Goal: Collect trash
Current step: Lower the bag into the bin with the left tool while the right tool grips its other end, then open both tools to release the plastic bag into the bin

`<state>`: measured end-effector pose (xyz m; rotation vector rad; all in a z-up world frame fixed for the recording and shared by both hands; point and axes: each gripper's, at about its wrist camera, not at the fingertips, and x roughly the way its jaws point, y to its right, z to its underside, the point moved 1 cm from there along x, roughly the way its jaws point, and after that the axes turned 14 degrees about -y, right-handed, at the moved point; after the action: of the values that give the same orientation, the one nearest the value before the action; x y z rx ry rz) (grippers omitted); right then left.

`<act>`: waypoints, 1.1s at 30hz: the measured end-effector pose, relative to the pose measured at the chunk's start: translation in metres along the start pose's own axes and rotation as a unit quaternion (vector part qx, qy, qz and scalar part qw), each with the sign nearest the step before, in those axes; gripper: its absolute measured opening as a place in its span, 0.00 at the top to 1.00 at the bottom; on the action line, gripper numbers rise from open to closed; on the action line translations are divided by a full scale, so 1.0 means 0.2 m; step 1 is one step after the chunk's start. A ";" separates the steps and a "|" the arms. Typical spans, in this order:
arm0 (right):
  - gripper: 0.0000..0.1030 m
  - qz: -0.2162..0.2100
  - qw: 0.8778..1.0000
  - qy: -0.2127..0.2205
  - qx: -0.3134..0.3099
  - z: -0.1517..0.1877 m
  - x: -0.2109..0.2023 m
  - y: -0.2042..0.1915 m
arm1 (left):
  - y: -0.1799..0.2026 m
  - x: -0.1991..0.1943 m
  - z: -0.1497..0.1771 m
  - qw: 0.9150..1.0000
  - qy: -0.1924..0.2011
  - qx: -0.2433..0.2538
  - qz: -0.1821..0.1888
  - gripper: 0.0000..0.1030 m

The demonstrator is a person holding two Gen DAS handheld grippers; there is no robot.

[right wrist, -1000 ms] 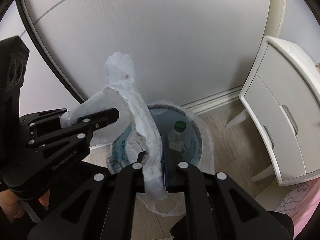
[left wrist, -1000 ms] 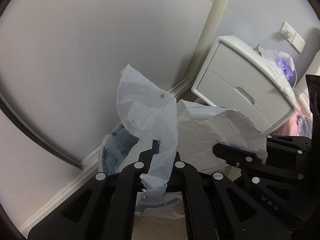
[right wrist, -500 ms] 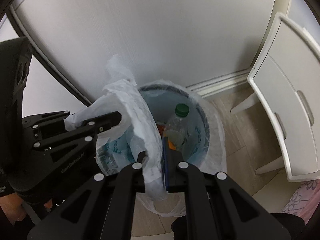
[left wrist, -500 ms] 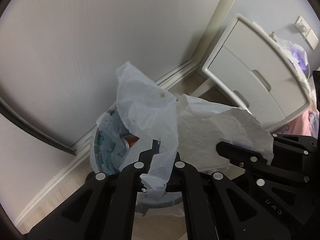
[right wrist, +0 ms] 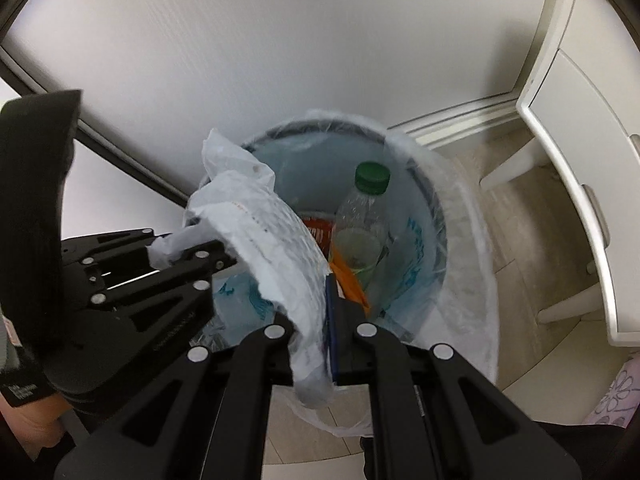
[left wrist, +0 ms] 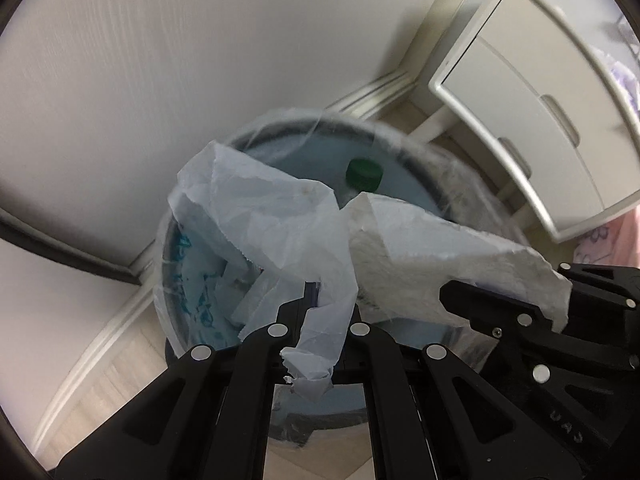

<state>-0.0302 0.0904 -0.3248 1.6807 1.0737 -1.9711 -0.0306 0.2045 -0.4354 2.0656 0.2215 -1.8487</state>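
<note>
Two hand-held grippers are in play, each clamped nearly shut on its own crumpled white tissue. The left gripper (left wrist: 316,320) pinches the smoother tissue (left wrist: 272,224), which rises at the centre of the left wrist view. The right gripper (right wrist: 326,320) pinches the quilted tissue (right wrist: 272,240), which arcs toward the upper left of the right wrist view. Both tissues hang right over the mouth of the one bin (right wrist: 420,152), at the middle of each frame against the wall, so the release step looks close.

Risks, as I judge them:
- The tissues are light and broad. Let go with a sheet lying across the rim or the liner (right wrist: 472,240), and it could drape over the edge or slide to the floor instead of dropping inside.
- The two grippers sit just beside each other. In the right wrist view the left gripper's tips touch or nearly touch the quilted tissue, so one opening could snag or drag the other's sheet.
- Thin paper may cling to a pad after the jaws part.
- A low gripper could catch the liner and pull it off the rim.

Count: two grippers, two tissues, one bin, one liner. Inside are one green-capped bottle (right wrist: 360,232), some red-orange packaging (right wrist: 320,232) and more white paper whose number I cannot tell. One white nightstand (left wrist: 552,92) stands at the right.
</note>
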 end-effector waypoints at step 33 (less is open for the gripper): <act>0.57 0.067 0.997 0.025 -0.003 0.07 -0.13 0.07 | 0.07 -0.08 0.00 0.997 0.025 0.018 -0.066 0.32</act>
<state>-0.0239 0.0657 -0.3041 1.7597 0.9568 -1.8495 -0.0271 0.1936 -0.4165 2.1706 0.3477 -1.8898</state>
